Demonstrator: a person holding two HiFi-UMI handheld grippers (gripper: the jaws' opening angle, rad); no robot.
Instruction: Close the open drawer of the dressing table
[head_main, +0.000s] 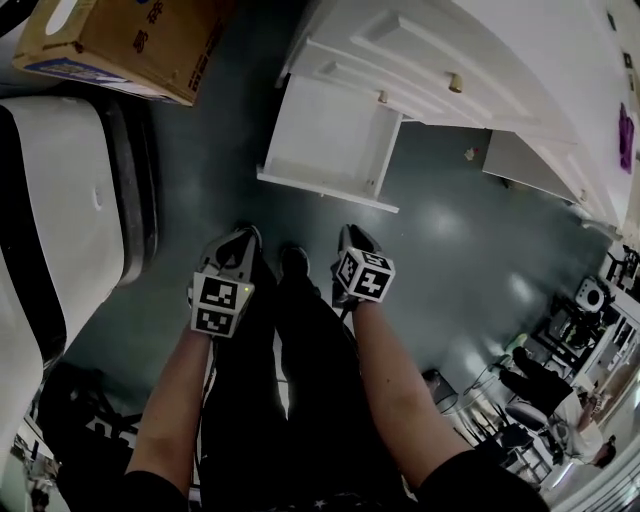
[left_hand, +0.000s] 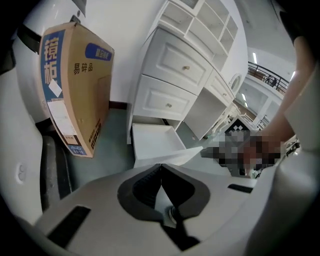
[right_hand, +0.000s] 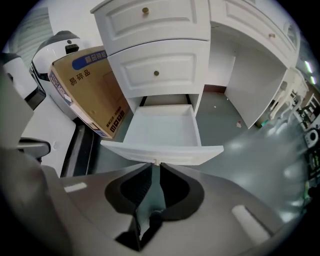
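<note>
The white dressing table (head_main: 480, 60) fills the upper right of the head view. Its bottom drawer (head_main: 330, 140) is pulled far out over the grey floor, and nothing shows inside it. My left gripper (head_main: 240, 242) hangs a short way in front of the drawer's front panel (head_main: 325, 190), off its left half; its jaws are shut and hold nothing. My right gripper (head_main: 352, 238) is level with it, near the panel's right end. In the right gripper view the small drawer knob (right_hand: 156, 162) sits just beyond the tips, apart from them; these jaws are nearly together with only a thin slit.
A cardboard box (head_main: 120, 40) leans at the far left of the drawer. A big white rounded machine (head_main: 60, 200) stands along the left. The table's kneehole (right_hand: 235, 75) opens right of the drawer. Chairs and a person (head_main: 560, 390) are at the lower right.
</note>
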